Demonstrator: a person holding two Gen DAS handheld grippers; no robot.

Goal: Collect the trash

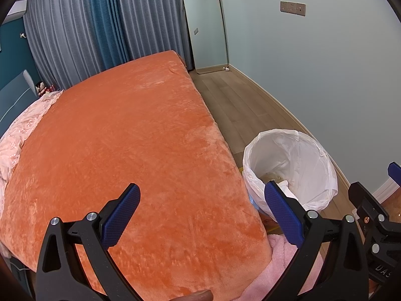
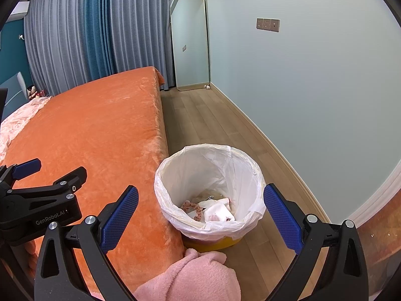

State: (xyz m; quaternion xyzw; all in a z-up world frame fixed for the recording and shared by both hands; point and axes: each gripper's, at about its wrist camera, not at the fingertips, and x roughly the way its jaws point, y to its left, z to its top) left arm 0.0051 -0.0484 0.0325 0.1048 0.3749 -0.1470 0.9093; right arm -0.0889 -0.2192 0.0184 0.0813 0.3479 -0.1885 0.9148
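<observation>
A yellow trash bin with a white plastic liner [image 2: 208, 150] stands on the wood floor beside the bed; it also shows in the left wrist view [image 1: 323, 150]. Crumpled white tissue and small pinkish scraps [image 2: 215, 212] lie at its bottom. My right gripper [image 2: 200, 213] is open and empty, held above the bin's mouth. My left gripper [image 1: 201, 209] is open and empty over the near corner of the orange bed cover [image 1: 125, 138], left of the bin. The left gripper also shows in the right wrist view [image 2: 50, 175].
The orange-covered bed [image 2: 87, 125] fills the left side, with a pink quilt [image 1: 17, 135] at its head. A pink fleece cloth [image 2: 190, 276] lies low in front. A mirror [image 2: 190, 42] leans on the far wall. Wood floor [image 2: 213, 125] runs along the pale wall.
</observation>
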